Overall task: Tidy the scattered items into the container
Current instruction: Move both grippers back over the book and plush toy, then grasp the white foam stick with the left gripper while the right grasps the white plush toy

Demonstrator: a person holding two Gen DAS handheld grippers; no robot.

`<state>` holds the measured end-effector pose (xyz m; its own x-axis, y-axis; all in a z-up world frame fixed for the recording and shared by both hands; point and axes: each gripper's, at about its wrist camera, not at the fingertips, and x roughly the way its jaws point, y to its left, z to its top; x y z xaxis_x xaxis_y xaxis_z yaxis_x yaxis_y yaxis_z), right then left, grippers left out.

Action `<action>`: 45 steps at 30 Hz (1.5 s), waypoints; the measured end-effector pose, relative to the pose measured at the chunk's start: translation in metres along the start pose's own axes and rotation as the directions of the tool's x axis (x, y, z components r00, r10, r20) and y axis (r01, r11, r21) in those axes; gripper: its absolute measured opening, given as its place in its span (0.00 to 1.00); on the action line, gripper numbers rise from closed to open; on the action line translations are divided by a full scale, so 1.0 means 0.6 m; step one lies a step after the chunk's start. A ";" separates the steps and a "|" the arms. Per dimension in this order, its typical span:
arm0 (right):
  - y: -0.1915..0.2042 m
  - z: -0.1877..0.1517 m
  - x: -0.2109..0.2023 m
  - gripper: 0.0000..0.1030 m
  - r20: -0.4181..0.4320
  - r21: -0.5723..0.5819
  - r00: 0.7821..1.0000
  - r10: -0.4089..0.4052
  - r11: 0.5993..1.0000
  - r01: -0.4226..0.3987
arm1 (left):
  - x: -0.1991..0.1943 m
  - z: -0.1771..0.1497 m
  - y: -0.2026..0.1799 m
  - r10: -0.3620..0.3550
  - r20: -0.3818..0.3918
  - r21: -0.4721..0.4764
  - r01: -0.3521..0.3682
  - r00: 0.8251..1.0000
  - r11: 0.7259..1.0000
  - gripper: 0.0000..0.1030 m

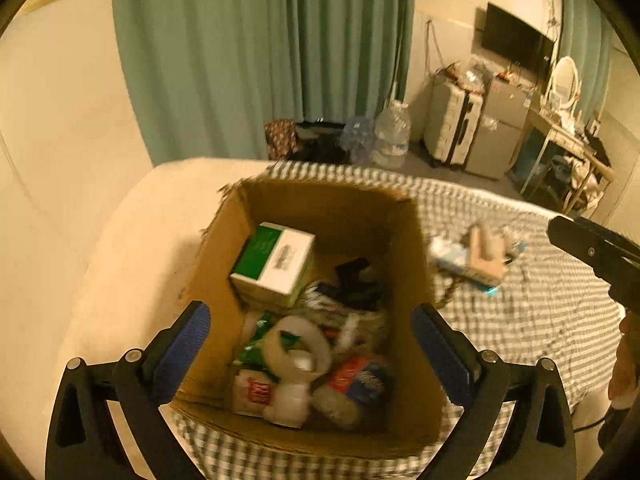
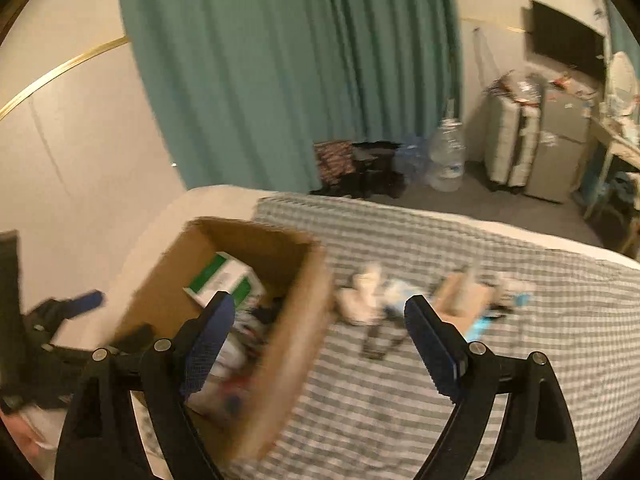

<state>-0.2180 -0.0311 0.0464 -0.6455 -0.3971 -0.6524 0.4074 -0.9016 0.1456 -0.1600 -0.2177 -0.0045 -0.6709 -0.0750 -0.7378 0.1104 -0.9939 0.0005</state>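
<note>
The left tongs (image 1: 310,344) hang above the box (image 1: 224,248), spread wide and holding nothing. The right tongs (image 2: 320,336) are also released and empty, over the bed (image 2: 400,400) just beside the box wall.

The box stands on the bed and is already well filled: a green and white carton (image 1: 274,262), a tape roll (image 1: 298,346) and some packets lie inside. The loose items (image 2: 432,300) not yet packed make one small heap on the checked cover, at about 1 o'clock from the right tongs; motion blur hides what each one is.

I judge the step in hand is to fetch the next item with the right tongs. It is best to choose one thing at the near edge of the heap, come down from above with the fingers on both sides of it, and close only when the cover is not caught between them.

For room: the box wall is close at 9 o'clock of the right tongs, so a swing to that side may knock it. The cover toward 3 o'clock is free. The left tongs should keep away from the box opening when the item is carried over.
</note>
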 end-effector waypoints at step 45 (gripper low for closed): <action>-0.480 -0.085 0.144 0.84 -0.092 0.268 0.991 -0.100 0.956 0.121 | 0.387 0.058 -0.482 -0.177 -0.097 0.143 0.189 0.979 0.971 0.91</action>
<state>-0.3579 0.2030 -0.0898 -0.6212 -0.2874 -0.7291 0.1382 -0.9559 0.2591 -0.3733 0.0492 -0.1524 -0.6053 0.1101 -0.7883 -0.1246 -0.9913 -0.0428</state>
